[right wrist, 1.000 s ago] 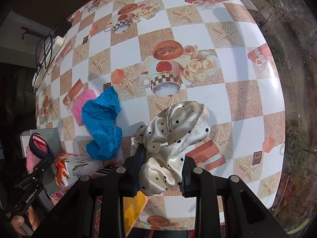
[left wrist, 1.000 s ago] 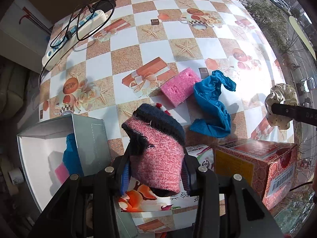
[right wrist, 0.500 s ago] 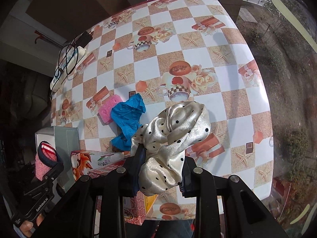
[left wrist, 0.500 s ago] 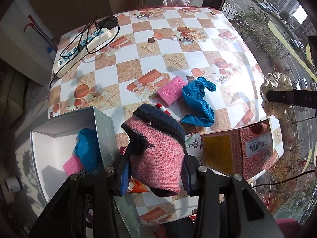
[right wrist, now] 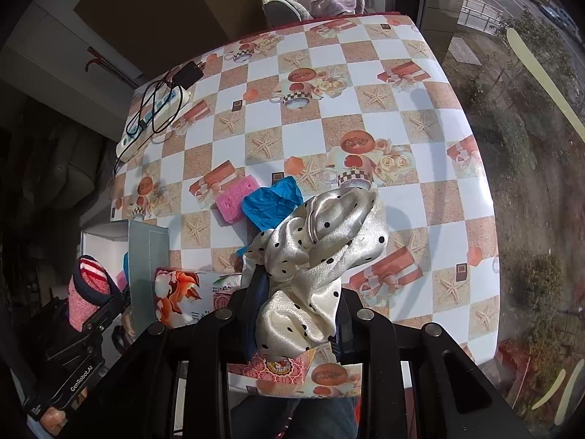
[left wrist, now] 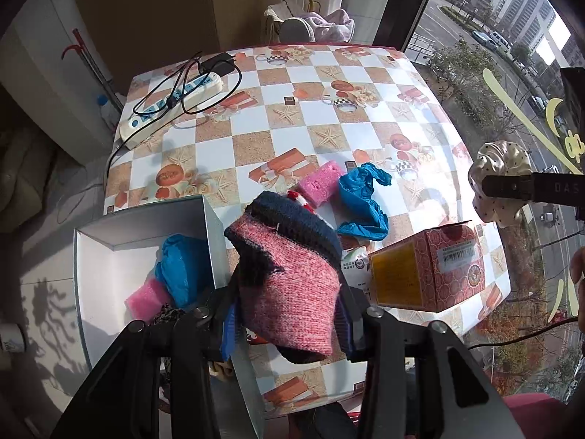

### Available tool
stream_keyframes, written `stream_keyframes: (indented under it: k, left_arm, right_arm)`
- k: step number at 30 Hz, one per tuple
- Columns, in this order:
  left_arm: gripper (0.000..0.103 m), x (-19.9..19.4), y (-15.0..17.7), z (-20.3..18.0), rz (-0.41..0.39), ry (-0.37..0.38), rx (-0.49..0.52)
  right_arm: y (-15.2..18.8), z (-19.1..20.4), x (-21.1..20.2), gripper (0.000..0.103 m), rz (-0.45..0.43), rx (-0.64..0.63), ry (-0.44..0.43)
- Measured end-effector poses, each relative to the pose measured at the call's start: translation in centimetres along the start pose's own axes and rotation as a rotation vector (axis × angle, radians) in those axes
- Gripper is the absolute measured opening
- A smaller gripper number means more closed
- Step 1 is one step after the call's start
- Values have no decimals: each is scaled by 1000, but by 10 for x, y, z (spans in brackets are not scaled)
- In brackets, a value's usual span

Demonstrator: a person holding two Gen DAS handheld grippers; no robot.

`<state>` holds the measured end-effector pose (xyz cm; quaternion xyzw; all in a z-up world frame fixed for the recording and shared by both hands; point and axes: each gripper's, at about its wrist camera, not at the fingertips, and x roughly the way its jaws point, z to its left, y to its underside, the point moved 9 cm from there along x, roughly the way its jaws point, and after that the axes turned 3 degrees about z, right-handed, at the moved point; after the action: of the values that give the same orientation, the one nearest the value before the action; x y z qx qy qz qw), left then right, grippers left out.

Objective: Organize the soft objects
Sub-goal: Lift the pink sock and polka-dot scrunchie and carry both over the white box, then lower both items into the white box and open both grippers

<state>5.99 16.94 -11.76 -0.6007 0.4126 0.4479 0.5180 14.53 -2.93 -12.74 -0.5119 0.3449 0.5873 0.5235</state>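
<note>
My left gripper (left wrist: pixel 289 314) is shut on a pink and navy knitted sock (left wrist: pixel 292 278), held high above the table's front left beside the white open box (left wrist: pixel 95 256); it also shows in the right wrist view (right wrist: pixel 89 294). The box holds a blue cloth (left wrist: pixel 182 263) and a pink sponge (left wrist: pixel 146 298). My right gripper (right wrist: pixel 298 320) is shut on a cream polka-dot satin scrunchie (right wrist: pixel 321 248), held high over the table's front; the scrunchie also shows in the left wrist view (left wrist: pixel 501 183). A pink sponge (left wrist: pixel 320 183) and a blue cloth (left wrist: pixel 362 197) lie mid-table.
A red patterned carton (left wrist: pixel 427 270) and a floral tissue box (right wrist: pixel 182 292) stand at the table's front edge. A white power strip with black cables (left wrist: pixel 172 109) lies at the far left. A chair with clothes (left wrist: pixel 310 22) stands behind the table. A window is on the right.
Both grippers have risen well above the table with their items still held, so the whole table shows. The sock now hangs nearer the white box.
</note>
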Motion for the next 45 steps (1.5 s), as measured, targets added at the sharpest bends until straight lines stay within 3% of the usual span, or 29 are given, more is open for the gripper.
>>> stream_keyframes:
  k: [11,22,36,45]
  left_arm:
    - [47,-20,28,63,-45,-43,-175]
    - [47,-25,76,121,-26,-92,-354]
    - [47,-24,114,152,-3,-108,-459]
    - [47,-19,131,162,16,-108,-502]
  right_arm:
    - [11,62,-8,31,-30,-140,-15]
    - [32,138,13,31,35,-316,-56]
    - [68,227,38,31,119,-555,-91]
    - [88,265,52,31,158,-660,-95]
